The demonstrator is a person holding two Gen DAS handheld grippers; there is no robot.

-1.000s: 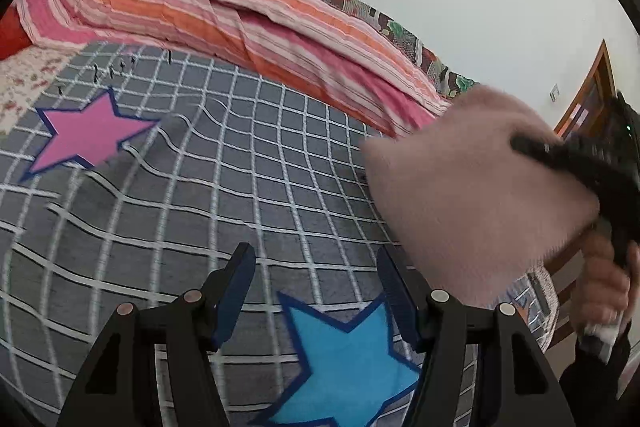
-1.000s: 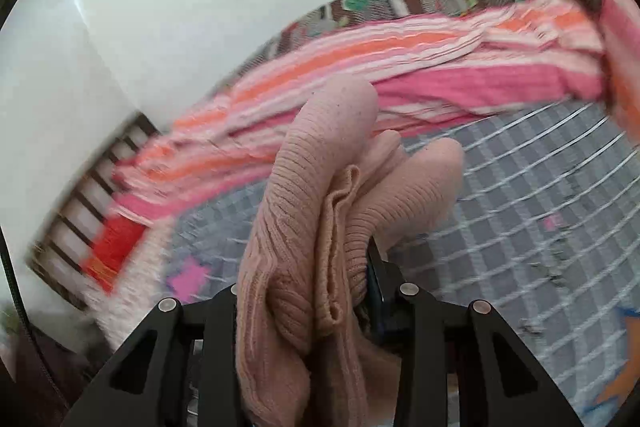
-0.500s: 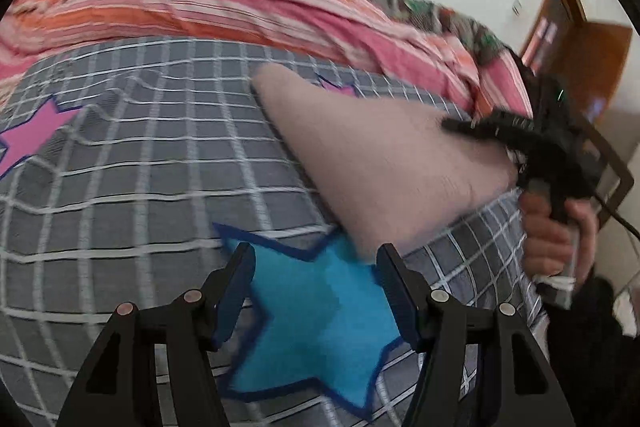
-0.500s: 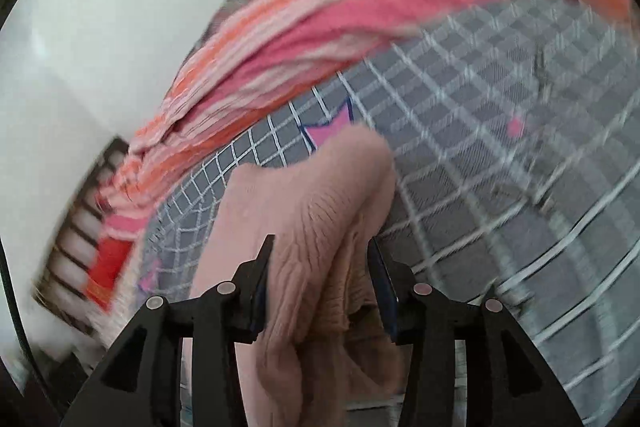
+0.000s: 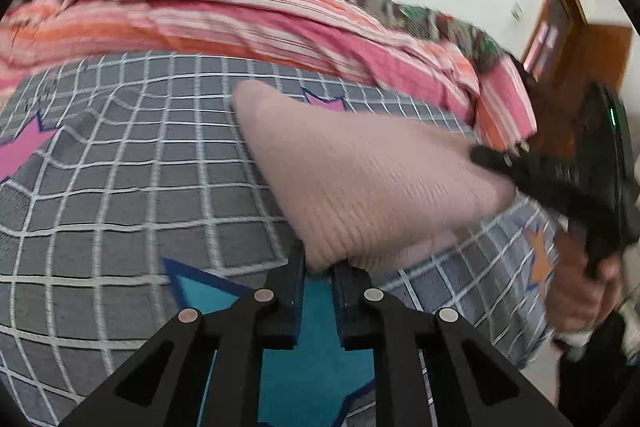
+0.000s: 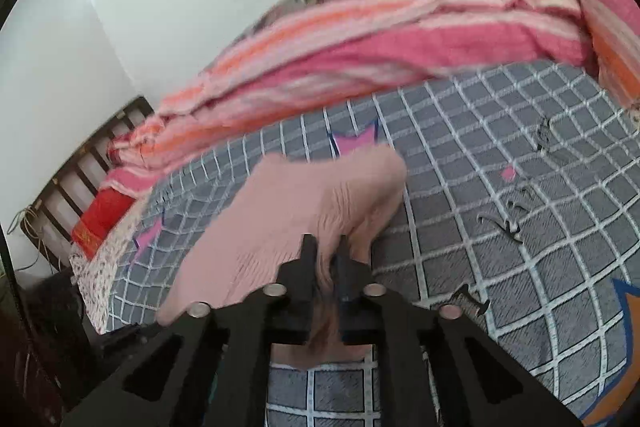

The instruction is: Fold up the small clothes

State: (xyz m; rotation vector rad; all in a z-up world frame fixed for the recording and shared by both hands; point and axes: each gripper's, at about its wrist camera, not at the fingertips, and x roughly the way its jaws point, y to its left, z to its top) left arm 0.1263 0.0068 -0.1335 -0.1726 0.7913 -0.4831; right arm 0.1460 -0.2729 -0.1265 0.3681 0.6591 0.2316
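A pink knitted garment lies stretched over the grey checked bedsheet, held at two ends. My left gripper is closing its jaws, and they pinch the garment's near corner. In the left wrist view my right gripper grips the garment's far right end, with a hand on its handle. In the right wrist view the garment spreads away to the left. There my right gripper is closing, and its jaws clamp a bunched fold of the knit.
A pink and orange striped blanket is heaped along the far side of the bed. A wooden door stands at the right. Small dark clips lie on the sheet right of the garment. Bed-frame slats show at the left.
The garment came down from the air onto the sheet. My left gripper moved up to it and closed on its near corner. My right gripper sank and narrowed its jaws on the knit.
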